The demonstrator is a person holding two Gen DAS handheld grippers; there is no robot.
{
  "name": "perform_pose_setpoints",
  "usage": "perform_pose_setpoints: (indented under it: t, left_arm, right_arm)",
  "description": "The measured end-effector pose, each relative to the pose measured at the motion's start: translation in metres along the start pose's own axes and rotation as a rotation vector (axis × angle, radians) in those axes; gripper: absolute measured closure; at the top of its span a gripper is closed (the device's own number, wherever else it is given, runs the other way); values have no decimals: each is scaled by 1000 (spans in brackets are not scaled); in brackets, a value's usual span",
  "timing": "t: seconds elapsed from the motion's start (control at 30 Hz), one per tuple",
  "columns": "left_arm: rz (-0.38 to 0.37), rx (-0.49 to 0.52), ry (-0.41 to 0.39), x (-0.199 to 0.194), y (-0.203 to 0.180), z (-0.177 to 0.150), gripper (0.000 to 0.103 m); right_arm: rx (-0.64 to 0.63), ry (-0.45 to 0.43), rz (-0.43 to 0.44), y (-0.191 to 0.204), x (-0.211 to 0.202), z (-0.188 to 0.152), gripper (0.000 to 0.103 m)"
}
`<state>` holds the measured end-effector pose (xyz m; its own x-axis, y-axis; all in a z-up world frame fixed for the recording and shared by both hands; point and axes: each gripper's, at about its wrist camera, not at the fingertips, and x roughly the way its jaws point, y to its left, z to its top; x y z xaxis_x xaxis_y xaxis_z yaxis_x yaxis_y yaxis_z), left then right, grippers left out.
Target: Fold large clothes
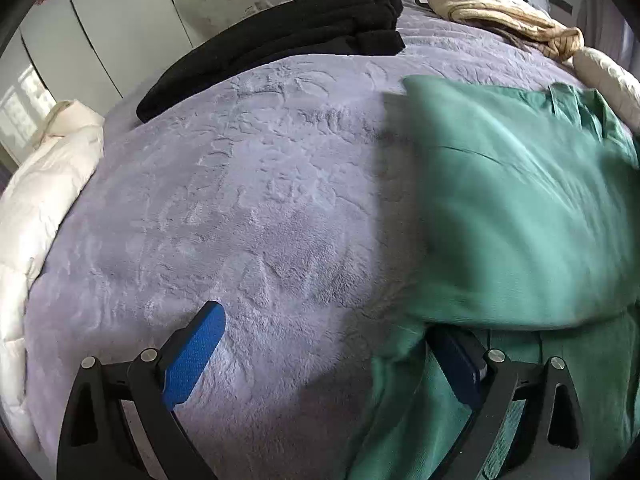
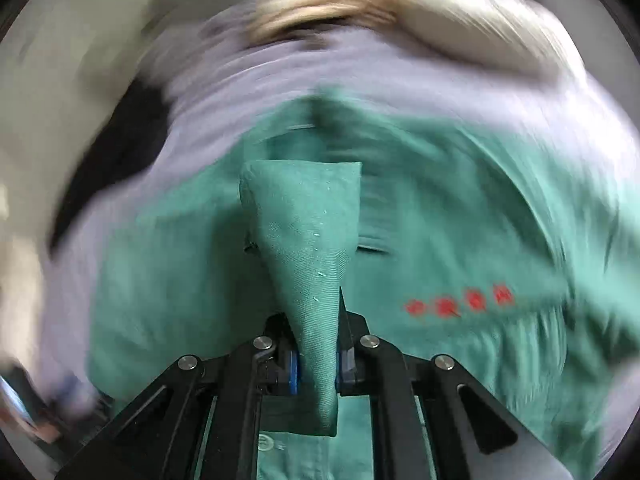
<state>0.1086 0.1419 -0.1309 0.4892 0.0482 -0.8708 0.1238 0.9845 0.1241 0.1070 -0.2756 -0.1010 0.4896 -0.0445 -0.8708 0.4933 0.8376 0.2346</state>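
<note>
Far to the left of the left claw (image 1: pixel 324 354), a white padded quilt (image 1: pixel 44 184) is bunched along the edge of the bed. The bed itself is covered by a lilac plush blanket (image 1: pixel 240 200), which fills the space ahead of this claw and between its 2 fingers. Ahead and up to the left, near the far side of the bed, a black garment (image 1: pixel 288 36) lies folded in a long heap. This claw stands wide apart: its left blue pad (image 1: pixel 196 356) hangs over bare blanket, and its right pad (image 1: pixel 460 360) sits in shadow under an overhanging fold of the green garment (image 1: pixel 520 208). Whether that pad touches the cloth cannot be told; nothing is pinched between the 2 pads. The green garment spreads ahead of and to the right of this claw, blurred along its near edge. Beyond it, at the far right, a cream cloth (image 1: pixel 504 8) with a knotted end lies on the blanket.

The right wrist view is heavily smeared apart from the claw and what it holds. The right claw (image 2: pixel 316 364) is clamped on a tapering fold of the green garment (image 2: pixel 308 240), which rises from between the 2 blue pads and widens ahead of them. More green cloth lies beneath and around this claw, and to its right sit 4 red marks (image 2: pixel 460 302), too blurred to read. Ahead of it are streaks of lilac blanket and a pale, cream blur.
</note>
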Motion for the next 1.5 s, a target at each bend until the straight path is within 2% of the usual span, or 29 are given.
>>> perform_pose_setpoints:
  t: [0.1,0.17,0.2,0.23,0.3,0.37,0.43,0.5,0.63,0.77,0.83,0.93,0.97,1.03,1.1,1.17,1.23,1.33,1.37,1.47,1.5]
  left_arm:
    - [-20,-5,13,3,2,5,4]
    - [-14,28,11,1,0,9,4]
    - [-11,41,10,-3,1,10,4]
    - [-14,59,11,-8,2,10,4]
    - [-30,108,33,-18,7,5,4]
    - [-28,136,44,-27,14,1,4]
    - [-44,136,48,-38,23,3,4]
    - [-79,98,44,-41,31,16,4]
    - [-117,55,24,-27,21,53,4]
    - [-127,81,-11,-3,-15,77,4]
    - [-90,119,-13,10,-34,75,4]
    - [-60,164,15,28,-45,65,4]
    - [-65,165,16,31,-43,63,4]
    - [-78,159,21,32,-37,62,4]
    - [-86,160,36,31,-32,68,4]
    - [-118,159,22,26,-24,81,4]
    - [-166,153,6,25,-18,101,4]
    - [-245,135,44,41,-18,134,4]
    - [-268,131,62,50,-21,142,4]
    - [-306,117,125,77,-32,159,4]
    - [-323,112,147,85,-36,163,4]
  right_arm:
    - [205,90,133,-49,11,-1,78]
    - [319,125,214,-71,13,-14,48]
    - [358,115,263,-77,11,-18,38]
    - [379,106,291,-81,8,-19,22]
    - [412,77,303,-84,-3,-24,20]
    - [429,66,275,-87,-7,-24,20]
    - [417,48,227,-88,-12,-21,20]
    - [324,46,174,-79,-16,-13,20]
    - [11,46,32,-30,-14,4,20]
    - [-281,53,-185,22,17,2,20]
    - [-395,63,-336,37,35,-1,20]
    - [-424,7,-475,27,34,6,20]
    - [-381,-27,-529,11,25,14,20]
    - [-259,-68,-569,-20,8,30,20]
    - [-35,-98,-497,-67,-17,46,20]
    - [198,-119,-359,-108,-42,49,20]
    - [297,-117,-176,-118,-58,43,20]
    - [275,-36,171,-80,-55,23,20]
    - [271,19,288,-60,-45,10,20]
    - [329,211,567,2,1,-39,20]
    - [361,271,628,21,19,-55,20]
